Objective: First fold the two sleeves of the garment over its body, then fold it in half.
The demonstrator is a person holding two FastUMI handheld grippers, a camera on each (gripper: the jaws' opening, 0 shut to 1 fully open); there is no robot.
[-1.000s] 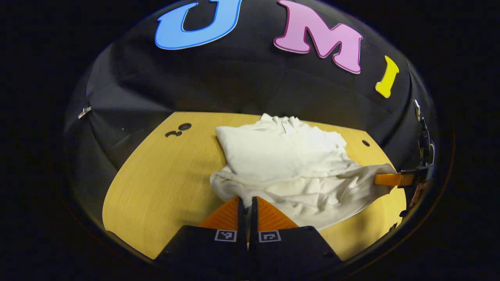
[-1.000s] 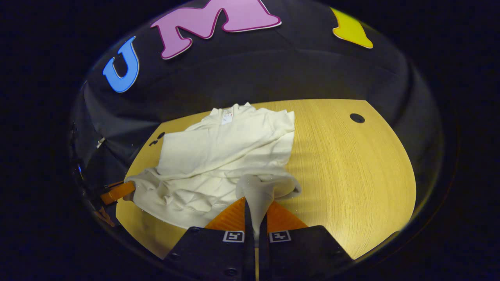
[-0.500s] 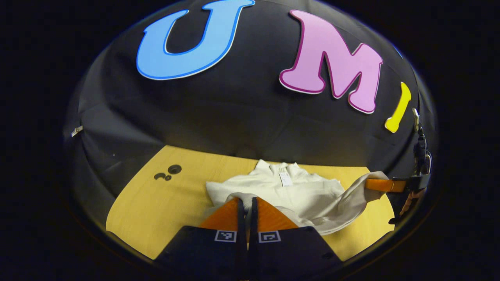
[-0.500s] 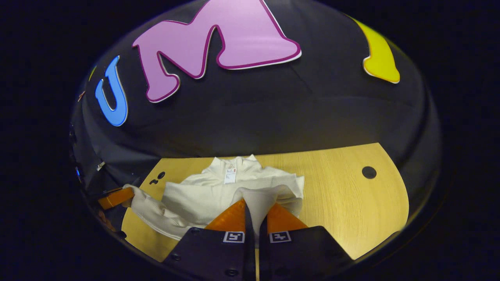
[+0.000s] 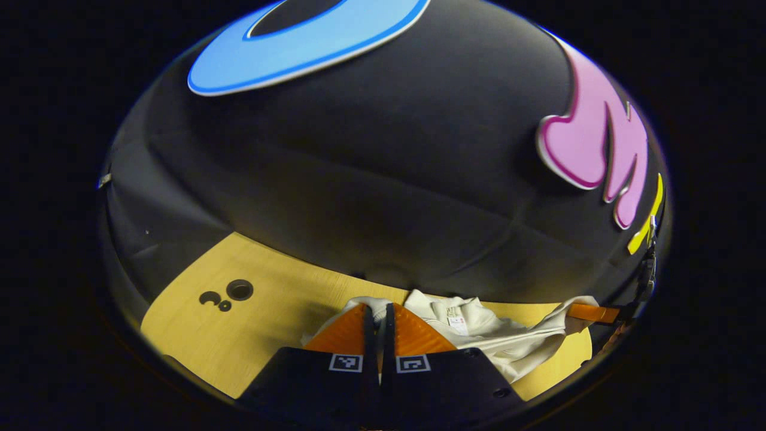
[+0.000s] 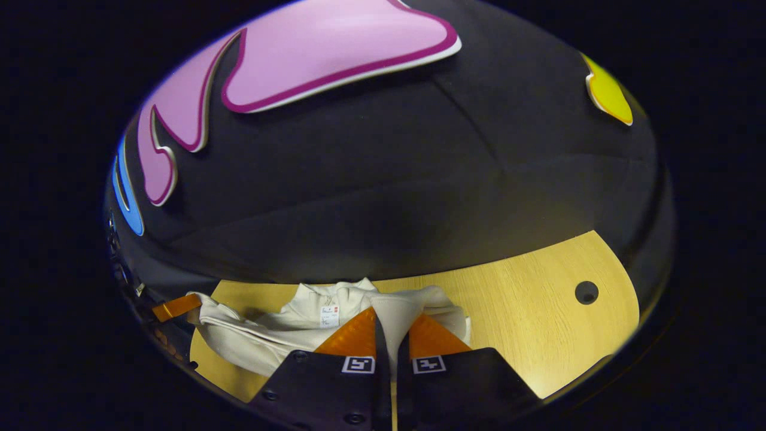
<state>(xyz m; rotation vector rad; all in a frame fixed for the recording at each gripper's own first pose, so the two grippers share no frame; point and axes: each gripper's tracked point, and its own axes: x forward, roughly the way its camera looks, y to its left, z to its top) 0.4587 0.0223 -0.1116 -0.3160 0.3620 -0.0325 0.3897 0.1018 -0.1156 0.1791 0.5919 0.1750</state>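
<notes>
A cream-white garment lies on the wooden table, its collar and label toward the back wall. In the left gripper view my left gripper is shut on the garment's lower edge, held over the collar end. The right gripper shows far right, pinching the same edge. In the right gripper view my right gripper is shut on a fold of the garment, close to the collar. The left gripper shows at the far left, cloth stretched from it. The sleeves are hidden under the lifted edge.
The table stretches bare to the right, with a round cable hole. Another hole and two small dark marks lie at the table's left. The black cloth wall stands right behind the collar.
Both grippers have carried the garment's lower edge forward over its body, up to the collar. The wall has come much closer in both views.
</notes>
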